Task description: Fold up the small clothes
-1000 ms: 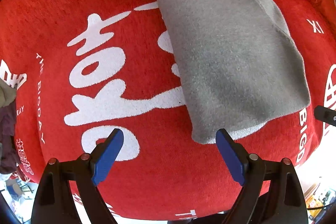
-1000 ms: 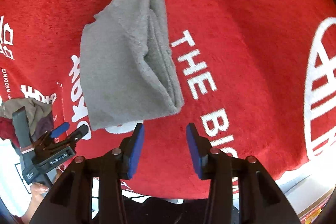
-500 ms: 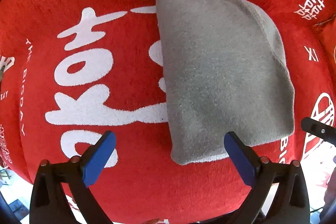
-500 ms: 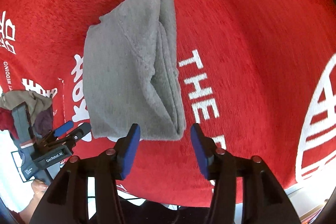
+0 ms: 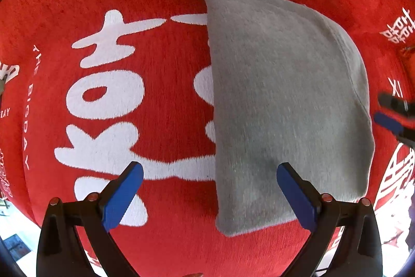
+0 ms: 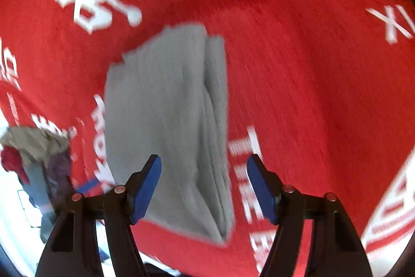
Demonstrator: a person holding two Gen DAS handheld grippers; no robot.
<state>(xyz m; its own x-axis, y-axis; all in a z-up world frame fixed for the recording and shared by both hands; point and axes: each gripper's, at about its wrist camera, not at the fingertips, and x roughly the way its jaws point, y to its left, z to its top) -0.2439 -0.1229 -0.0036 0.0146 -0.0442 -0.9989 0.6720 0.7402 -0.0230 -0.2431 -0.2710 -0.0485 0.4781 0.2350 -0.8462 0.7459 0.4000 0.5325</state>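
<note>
A folded grey garment [image 5: 282,100] lies flat on a red cloth with white lettering [image 5: 145,4]. My left gripper [image 5: 210,192] is open and empty, its jaws spread wide over the garment's near left corner. In the right wrist view the same garment [image 6: 171,126] shows its stacked folded edges on its right side. My right gripper [image 6: 205,184] is open and empty, with the garment's near edge between its blue pads. The right gripper's blue tip also shows in the left wrist view [image 5: 389,121], beside the garment's right edge.
A pile of mixed clothes [image 6: 33,149] lies at the left edge of the red cloth [image 6: 311,69] in the right wrist view. The table's near edge and a pale floor show at the bottom corners of both views.
Both grippers have moved forward over the garment's near edge. The right gripper's jaws have opened wider. The right wrist view is now blurred by motion.
</note>
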